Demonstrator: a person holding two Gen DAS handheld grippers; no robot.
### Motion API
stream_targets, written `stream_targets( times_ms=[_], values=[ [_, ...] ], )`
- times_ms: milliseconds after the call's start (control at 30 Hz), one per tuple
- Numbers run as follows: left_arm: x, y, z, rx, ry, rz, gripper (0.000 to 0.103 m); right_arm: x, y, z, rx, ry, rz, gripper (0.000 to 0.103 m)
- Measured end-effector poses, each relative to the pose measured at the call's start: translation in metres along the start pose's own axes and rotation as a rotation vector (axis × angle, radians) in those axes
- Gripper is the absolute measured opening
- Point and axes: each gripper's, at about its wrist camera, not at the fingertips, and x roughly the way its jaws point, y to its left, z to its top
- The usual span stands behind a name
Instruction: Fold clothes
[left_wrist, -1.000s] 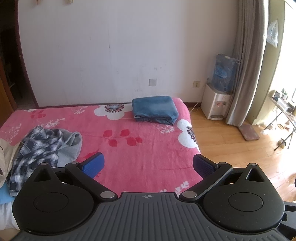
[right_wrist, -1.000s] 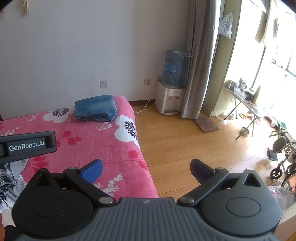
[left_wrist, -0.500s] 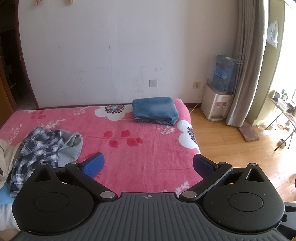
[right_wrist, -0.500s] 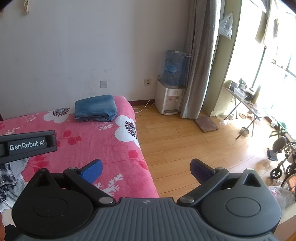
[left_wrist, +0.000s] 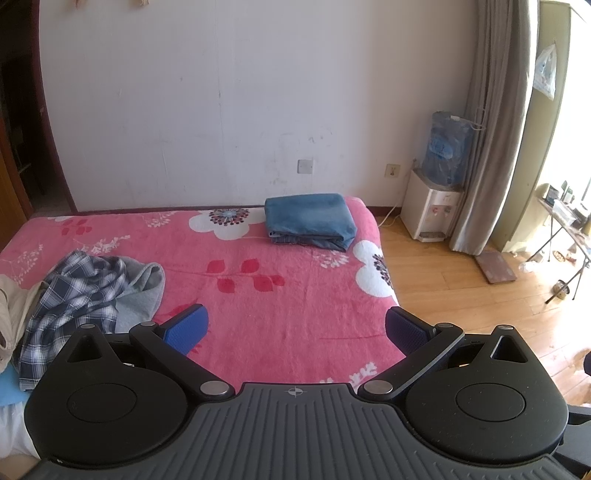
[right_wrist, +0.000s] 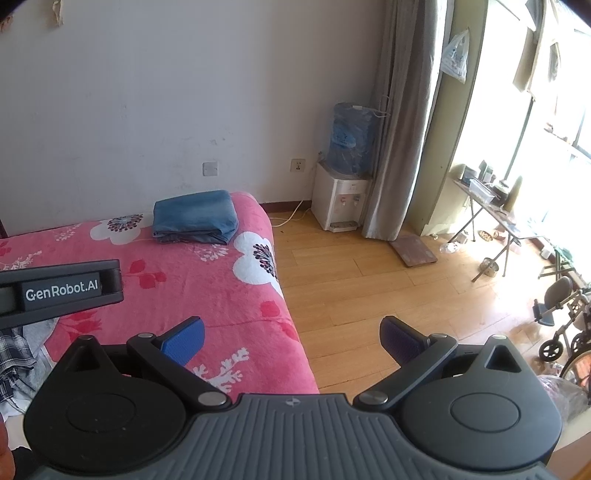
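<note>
We've got both claws spread wide and empty, left claw (left_wrist: 295, 326) and right claw (right_wrist: 291, 334) hovering over the pink floral bedspread (left_wrist: 280, 306). The crumpled blue-and-white plaid shirt (left_wrist: 79, 288) sits in a heap at the bed's left side on a grey garment (left_wrist: 142, 295). Looks soft, light and floppy, so we'd pinch a collar or hem edge. Folded blue jeans (left_wrist: 308, 219) rest by the wall.
</note>
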Motion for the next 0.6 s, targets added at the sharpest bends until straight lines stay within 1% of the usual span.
stream_targets(
  times_ms=[600],
  values=[
    [-0.0018, 0.0024, 0.0008, -0.003, 0.003, 0.001, 0.103, 0.0017, 0.0049, -0.0002, -0.001, 0.003, 0.005, 0.103]
  ],
)
